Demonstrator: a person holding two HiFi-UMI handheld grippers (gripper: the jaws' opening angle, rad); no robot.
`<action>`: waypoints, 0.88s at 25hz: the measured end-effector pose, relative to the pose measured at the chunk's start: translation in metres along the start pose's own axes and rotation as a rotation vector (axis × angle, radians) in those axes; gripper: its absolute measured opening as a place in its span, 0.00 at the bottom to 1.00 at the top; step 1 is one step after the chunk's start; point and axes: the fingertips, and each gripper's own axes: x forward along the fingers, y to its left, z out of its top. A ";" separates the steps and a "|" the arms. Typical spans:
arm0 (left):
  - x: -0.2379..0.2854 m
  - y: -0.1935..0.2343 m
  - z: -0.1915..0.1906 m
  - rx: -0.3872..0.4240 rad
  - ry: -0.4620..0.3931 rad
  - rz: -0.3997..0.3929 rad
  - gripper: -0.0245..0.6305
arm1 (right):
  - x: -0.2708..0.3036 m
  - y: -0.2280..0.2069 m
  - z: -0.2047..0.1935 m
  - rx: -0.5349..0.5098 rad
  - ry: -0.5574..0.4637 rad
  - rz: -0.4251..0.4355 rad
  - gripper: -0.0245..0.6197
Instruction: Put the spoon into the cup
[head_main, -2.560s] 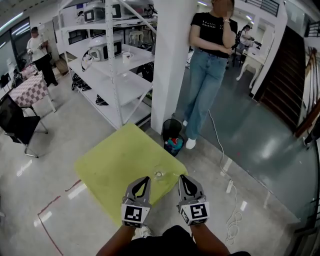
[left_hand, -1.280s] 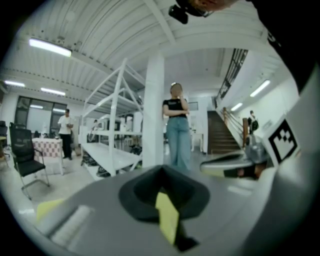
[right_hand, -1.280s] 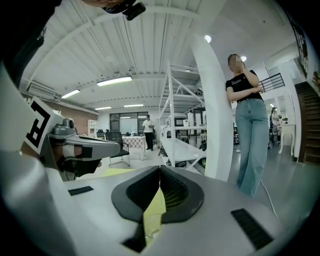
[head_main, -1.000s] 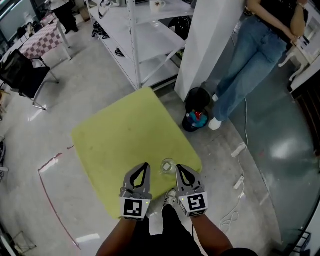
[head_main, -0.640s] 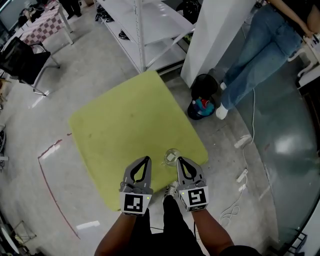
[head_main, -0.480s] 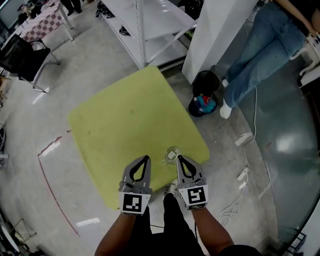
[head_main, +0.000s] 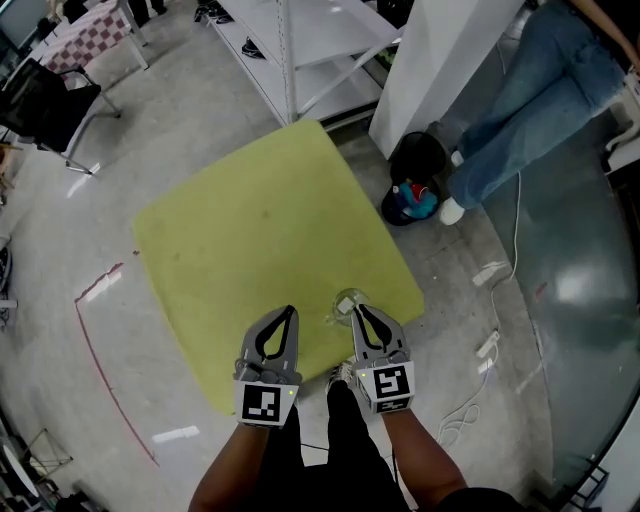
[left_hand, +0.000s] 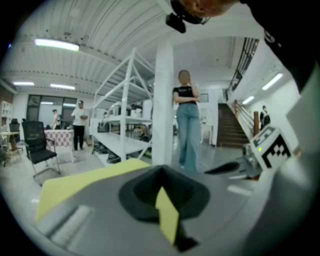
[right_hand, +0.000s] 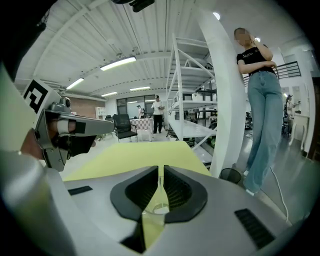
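Note:
A clear glass cup (head_main: 347, 301) stands near the front right edge of the yellow-green table (head_main: 250, 220). I cannot make out a spoon in any view. My right gripper (head_main: 358, 309) is shut with nothing in it, its tips right beside the cup on the near side. In the right gripper view the cup (right_hand: 159, 208) shows as a sliver through the slit of my right gripper (right_hand: 161, 172). My left gripper (head_main: 289, 312) is shut and empty, over the table edge a little left of the cup. In the left gripper view my left gripper (left_hand: 161, 171) shows only yellow table beyond.
A black bin (head_main: 412, 190) with rubbish stands off the table's right corner, beside a white pillar (head_main: 440, 50). A person in jeans (head_main: 530, 110) stands beyond it. White shelving (head_main: 300, 40) is behind the table, a power strip (head_main: 487, 345) lies on the floor at right.
The head view has tipped further down, so the table sits higher in frame. Both grippers stay shut at the near edge; the right one has crept closer to the cup.

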 end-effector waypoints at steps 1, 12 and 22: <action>0.000 0.000 -0.001 0.000 0.007 0.003 0.05 | 0.001 0.001 -0.002 0.004 0.007 0.005 0.06; -0.007 0.000 0.006 0.007 0.002 -0.001 0.05 | -0.003 0.003 0.014 -0.007 -0.010 -0.001 0.16; -0.019 0.001 0.055 0.043 -0.064 -0.027 0.05 | -0.023 0.003 0.086 -0.045 -0.115 -0.056 0.09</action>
